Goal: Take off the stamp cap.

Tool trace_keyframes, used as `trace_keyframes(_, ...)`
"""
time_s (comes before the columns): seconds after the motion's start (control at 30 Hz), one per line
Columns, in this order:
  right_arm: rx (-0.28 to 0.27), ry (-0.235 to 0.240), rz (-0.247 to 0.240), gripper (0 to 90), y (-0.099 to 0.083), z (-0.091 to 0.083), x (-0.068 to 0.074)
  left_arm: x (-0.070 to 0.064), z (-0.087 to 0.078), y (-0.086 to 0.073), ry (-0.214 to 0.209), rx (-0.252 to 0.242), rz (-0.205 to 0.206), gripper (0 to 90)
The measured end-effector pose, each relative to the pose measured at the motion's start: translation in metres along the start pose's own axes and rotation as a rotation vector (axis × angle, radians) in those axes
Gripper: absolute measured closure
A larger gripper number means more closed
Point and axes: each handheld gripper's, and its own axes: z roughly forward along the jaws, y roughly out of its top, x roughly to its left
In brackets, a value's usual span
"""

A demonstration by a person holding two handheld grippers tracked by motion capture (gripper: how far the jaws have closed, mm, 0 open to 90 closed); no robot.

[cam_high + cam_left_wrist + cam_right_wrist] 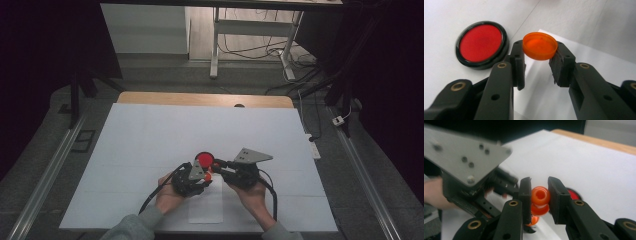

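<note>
White sheet (150, 145) over wooden table (150, 97); floor cables (250, 50)

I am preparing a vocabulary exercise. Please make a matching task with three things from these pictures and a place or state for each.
Things:
1. orange round plastic cap
2. red disc with black rim
3. orange spool-shaped piece

Places or states:
a. lying flat on the white sheet
b. between the jaws of the right gripper
c. between the jaws of the left gripper

Pairs: 1-c, 2-a, 3-b
</note>
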Motion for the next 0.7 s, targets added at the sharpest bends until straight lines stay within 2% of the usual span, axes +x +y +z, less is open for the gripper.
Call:
trace_keyframes(0.1,-0.021,-0.005,0.013,72.9,0.003,-0.010,-0.007,-0.004,-0.008,0.009,0.019,-0.029,0.035,66.0)
trace_keyframes(0.27,-0.004,0.012,0.005,72.9,0.002,-0.007,-0.006,0.000,-0.010,0.006,0.024,-0.036,0.025,65.9)
trace_keyframes(0.7,-0.011,0.022,0.001,72.7,0.002,-0.007,-0.006,0.006,-0.018,0.003,0.034,-0.064,0.029,65.7)
